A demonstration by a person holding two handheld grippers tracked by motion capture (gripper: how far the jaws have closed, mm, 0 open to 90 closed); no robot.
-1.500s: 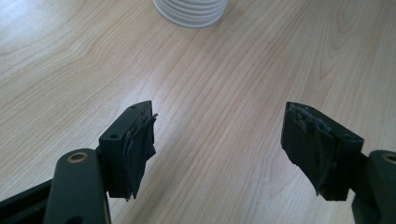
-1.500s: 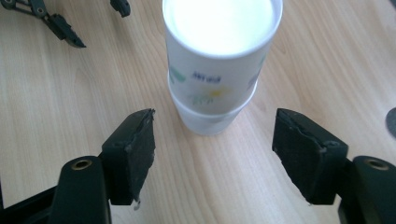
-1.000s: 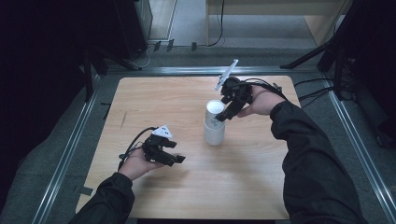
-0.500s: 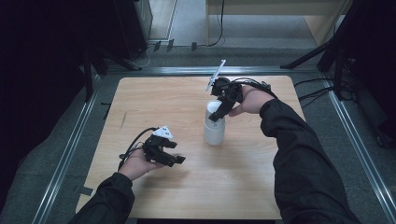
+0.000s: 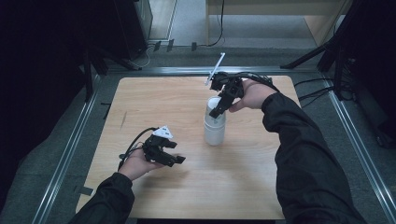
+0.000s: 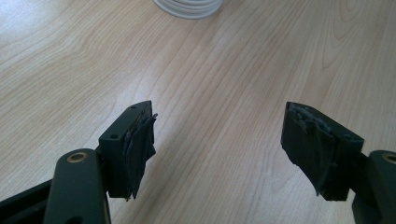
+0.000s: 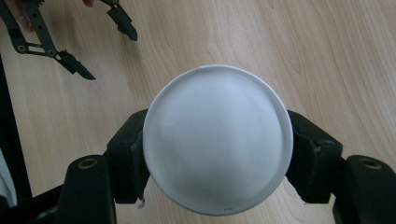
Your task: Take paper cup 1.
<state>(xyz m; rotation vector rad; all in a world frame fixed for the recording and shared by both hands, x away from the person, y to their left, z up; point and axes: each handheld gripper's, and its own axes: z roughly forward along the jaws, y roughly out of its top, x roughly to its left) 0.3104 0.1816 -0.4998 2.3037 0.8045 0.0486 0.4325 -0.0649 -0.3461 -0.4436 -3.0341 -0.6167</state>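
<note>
Gripping the white container [image 5: 215, 128] from above with the right gripper [image 5: 219, 109], jaws having just been closing and now pressing on either side just under the round lid [image 7: 217, 137], with the container between them. Finding the container standing a little right of the middle of the wooden table [image 5: 154, 98], base flat on the table. Keeping its long axis vertical, lid end pointing straight up and base pointing down at the table. Holding the left gripper [image 5: 175, 160] low over the table's near left part, well apart from the container, jaws spread and grasping nothing. Risking, most likely, a slip: pinching a smooth round wall so high up, and on a narrow band of pad, probably letting the container swing or slide out during any lift off the table. Also risking a topple, since pushing sideways at the top of a tall, narrow body would be tipping it over onto the table and sending it rolling toward the table's edge. Possibly loosening the lid too, if pulling upward against its rim rather than the wall.
</note>
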